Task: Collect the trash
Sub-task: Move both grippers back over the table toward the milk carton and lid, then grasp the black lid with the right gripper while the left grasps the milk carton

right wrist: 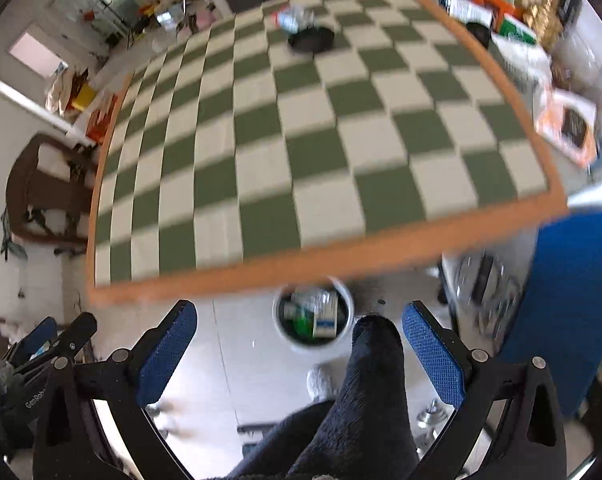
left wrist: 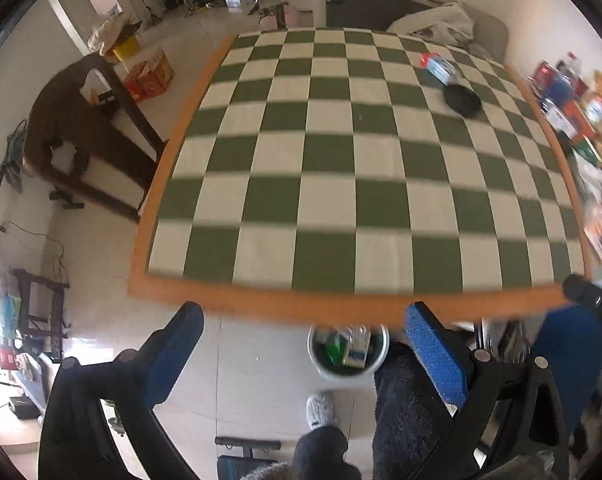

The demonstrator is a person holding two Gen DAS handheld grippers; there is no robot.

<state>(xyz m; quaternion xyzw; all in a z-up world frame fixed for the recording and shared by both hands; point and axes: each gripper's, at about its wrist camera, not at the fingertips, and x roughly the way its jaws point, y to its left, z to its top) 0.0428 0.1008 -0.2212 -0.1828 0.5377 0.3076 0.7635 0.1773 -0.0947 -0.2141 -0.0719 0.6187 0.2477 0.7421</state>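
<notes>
A white trash bin [left wrist: 348,354] stands on the floor under the table's near edge; it shows in the right wrist view [right wrist: 313,318] too. It holds a green item, a blue-and-white carton and clear plastic. On the checkered table [left wrist: 341,160] at the far right lie a crumpled blue-and-red package [left wrist: 439,67] and a black round dish [left wrist: 462,100]; both show in the right wrist view, package [right wrist: 295,18] and dish [right wrist: 311,39]. My left gripper [left wrist: 303,344] is open and empty above the floor before the bin. My right gripper [right wrist: 299,340] is open and empty, above the bin.
The table has an orange rim [left wrist: 341,304]. The person's dark-trousered leg [right wrist: 365,392] and grey slipper [left wrist: 321,410] are beside the bin. A blue chair [right wrist: 577,304] stands right. A dark wooden chair [left wrist: 85,132] stands left. Boxes and bottles [left wrist: 573,96] crowd the right side.
</notes>
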